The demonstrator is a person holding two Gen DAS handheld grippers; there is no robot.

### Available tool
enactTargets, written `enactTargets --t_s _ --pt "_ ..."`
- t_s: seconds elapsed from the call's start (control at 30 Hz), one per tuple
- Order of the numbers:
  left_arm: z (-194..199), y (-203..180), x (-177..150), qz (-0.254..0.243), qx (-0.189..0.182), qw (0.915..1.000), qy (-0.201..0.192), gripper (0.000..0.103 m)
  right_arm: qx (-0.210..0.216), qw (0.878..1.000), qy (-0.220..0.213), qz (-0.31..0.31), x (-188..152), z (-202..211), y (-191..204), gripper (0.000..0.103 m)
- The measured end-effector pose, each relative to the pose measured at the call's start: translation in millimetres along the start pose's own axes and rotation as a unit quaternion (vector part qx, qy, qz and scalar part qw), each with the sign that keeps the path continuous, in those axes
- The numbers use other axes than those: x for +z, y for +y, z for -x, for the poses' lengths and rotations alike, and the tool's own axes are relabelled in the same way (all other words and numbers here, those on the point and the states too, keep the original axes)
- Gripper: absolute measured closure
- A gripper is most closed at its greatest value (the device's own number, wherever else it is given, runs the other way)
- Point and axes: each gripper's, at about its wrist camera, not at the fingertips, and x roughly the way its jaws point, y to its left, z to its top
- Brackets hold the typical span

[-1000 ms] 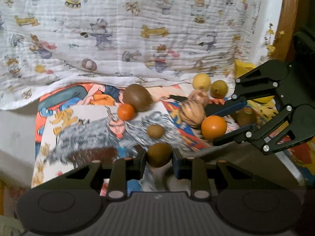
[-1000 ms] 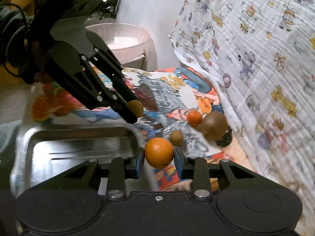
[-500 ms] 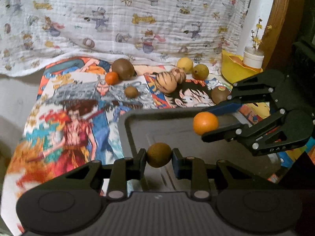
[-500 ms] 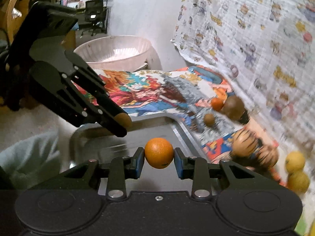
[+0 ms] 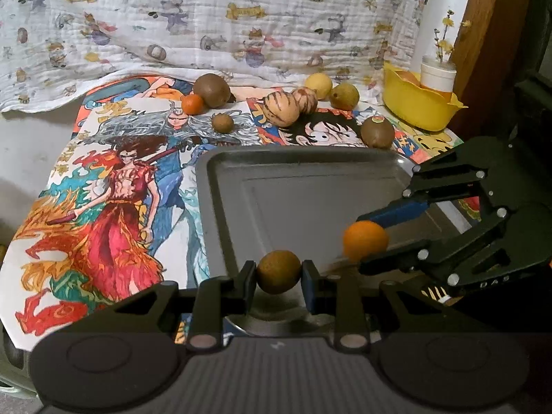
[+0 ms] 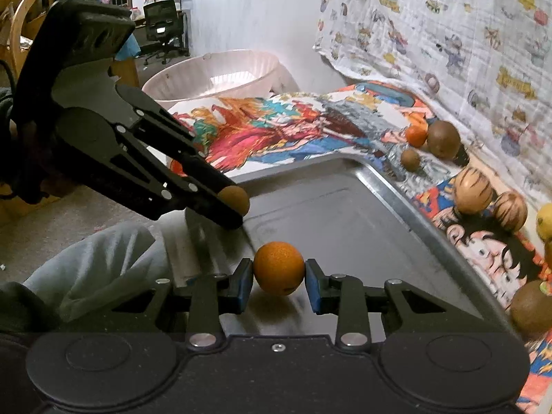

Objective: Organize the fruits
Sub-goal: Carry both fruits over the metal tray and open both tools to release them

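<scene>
Overhead, left gripper (image 5: 278,273) clamped on round brown fruit (image 5: 278,272), right gripper (image 6: 278,273) clamped on dimpled orange (image 6: 278,267), smooth metal tray (image 5: 310,158)

A metal tray (image 5: 220,186) lies on a printed cloth (image 5: 103,207), with loose fruits (image 5: 281,112) in a row behind it and a bowl (image 5: 419,110) to the far right of them.

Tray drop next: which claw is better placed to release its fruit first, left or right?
Right, probably. Its claw holds the orange over the bare metal tray, well inside the rim. The left claw grips the brown fruit nearer the tray's near left edge, so it should move inward first.
</scene>
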Motion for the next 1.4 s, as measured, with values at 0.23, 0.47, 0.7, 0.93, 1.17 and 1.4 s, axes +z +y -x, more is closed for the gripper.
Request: enactTargets --t_s 0.23,0.47,0.7,0.93,1.17,1.4 --pt "-1.2 -3.3 -2.9 -0.003 0.009 0.9999 0.008 0.072 0.004 1.0 0.006 -0.01 -3.5 -5.7 0.7 0.068" --pt "-4.7 -4.2 -5.3 -0.004 0.016 0.9997 0.016 0.072 0.006 1.0 0.005 -0.013 -3.1 -5.6 -0.8 0.068" --pt "-4.4 -8.7 -4.3 -0.012 0.018 0.9996 0.019 0.059 0.006 1.0 0.007 -0.009 -5.6 -6.5 -2.4 0.066" --pt "2.1 -13.7 -3.1 -0.027 0.021 0.9993 0.012 0.046 0.0 1.0 0.004 -0.007 -9.0 2.3 -7.6 0.056" --pt "17.1 -9.1 0.7 -0.025 0.03 0.9992 -0.009 0.026 -0.009 1.0 -0.003 -0.009 -18.2 21.4 -15.0 0.032" --pt "23.7 -9.4 7.3 -0.026 0.038 0.9985 -0.029 0.001 -0.027 0.999 -0.019 -0.022 -32.3 46.0 -22.3 0.004"
